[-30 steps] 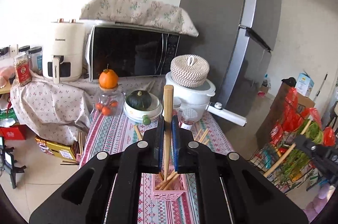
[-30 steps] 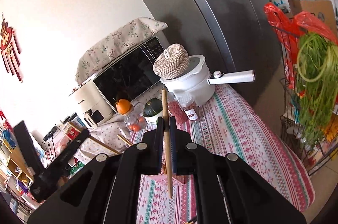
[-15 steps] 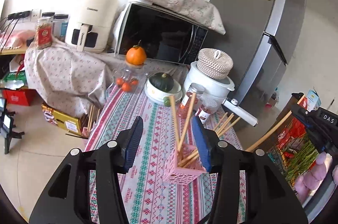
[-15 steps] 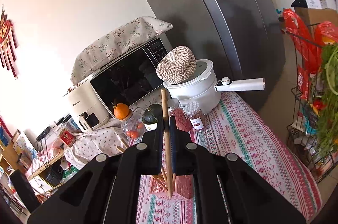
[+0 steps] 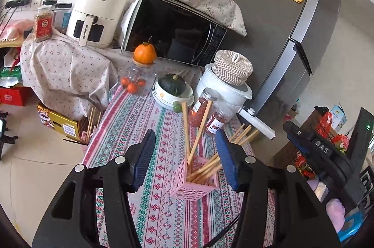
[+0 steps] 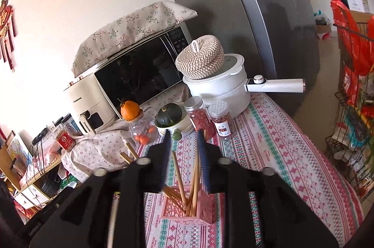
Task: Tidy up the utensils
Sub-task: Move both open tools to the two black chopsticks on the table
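A pink lattice basket (image 5: 194, 182) stands on the patterned tablecloth (image 5: 140, 121) with several wooden chopsticks (image 5: 198, 138) leaning in it. My left gripper (image 5: 184, 134) hovers just over the basket, its jaws opening wide on either side of the upright chopsticks without touching them. In the right wrist view the same basket (image 6: 187, 208) sits below my right gripper (image 6: 184, 138), whose jaws are opening. Two chopsticks (image 6: 178, 174) rise between its fingers, one close to the right-hand finger (image 6: 201, 154), neither pinched. The right gripper's black body (image 5: 322, 149) shows at the right edge of the left wrist view.
Behind the basket stand two red-filled jars (image 5: 203, 107), a bowl with a green squash (image 5: 174, 90), a glass jar topped by an orange (image 5: 140, 75) and a white pot with a woven lid (image 5: 230, 79). More chopsticks (image 5: 91, 121) stick up off the table's left edge.
Both grippers were shut on a chopstick each, sank toward the basket and opened, left first, then right. The released chopsticks now stand in the pink basket.
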`<control>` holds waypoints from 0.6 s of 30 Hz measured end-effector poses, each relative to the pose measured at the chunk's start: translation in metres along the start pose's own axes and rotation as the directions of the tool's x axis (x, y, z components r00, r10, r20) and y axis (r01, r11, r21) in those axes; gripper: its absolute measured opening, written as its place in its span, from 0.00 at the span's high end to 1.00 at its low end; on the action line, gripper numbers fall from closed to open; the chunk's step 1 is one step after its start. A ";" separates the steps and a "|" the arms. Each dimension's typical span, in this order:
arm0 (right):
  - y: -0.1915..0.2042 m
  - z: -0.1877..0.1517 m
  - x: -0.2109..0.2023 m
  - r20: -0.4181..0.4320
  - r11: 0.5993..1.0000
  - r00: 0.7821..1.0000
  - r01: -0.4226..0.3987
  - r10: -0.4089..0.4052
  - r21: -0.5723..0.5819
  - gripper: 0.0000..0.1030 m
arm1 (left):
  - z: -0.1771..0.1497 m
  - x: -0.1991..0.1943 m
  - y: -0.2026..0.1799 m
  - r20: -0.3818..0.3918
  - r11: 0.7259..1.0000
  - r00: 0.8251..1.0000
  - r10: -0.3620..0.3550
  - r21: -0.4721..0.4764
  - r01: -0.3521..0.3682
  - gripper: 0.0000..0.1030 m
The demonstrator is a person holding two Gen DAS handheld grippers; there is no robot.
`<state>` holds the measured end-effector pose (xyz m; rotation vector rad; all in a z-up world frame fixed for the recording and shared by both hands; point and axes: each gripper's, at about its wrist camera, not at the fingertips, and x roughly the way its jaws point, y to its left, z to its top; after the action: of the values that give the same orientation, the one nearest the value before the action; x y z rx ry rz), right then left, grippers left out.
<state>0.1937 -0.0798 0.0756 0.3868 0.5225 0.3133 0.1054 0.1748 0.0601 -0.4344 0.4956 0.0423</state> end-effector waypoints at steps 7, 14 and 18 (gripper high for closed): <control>-0.039 -0.035 -0.050 0.047 0.989 0.988 0.149 -0.150 0.023 0.06 | -0.019 0.004 -0.023 -0.054 0.995 0.996 -0.073 0.069 0.077 0.37; -0.121 -0.047 -0.075 -0.064 0.925 0.939 0.343 -0.337 0.163 0.06 | -0.062 0.022 -0.071 -0.186 0.965 0.976 -0.113 0.214 0.153 0.07; -0.194 -0.061 -0.084 -0.203 0.822 0.900 0.435 -0.386 0.368 0.07 | -0.099 0.049 -0.107 -0.313 0.925 0.947 -0.079 0.332 0.186 0.07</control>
<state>0.1291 -0.2662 -0.0218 0.6469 0.7780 -0.2029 0.1193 0.0335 0.0010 -0.1126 0.7511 -0.2471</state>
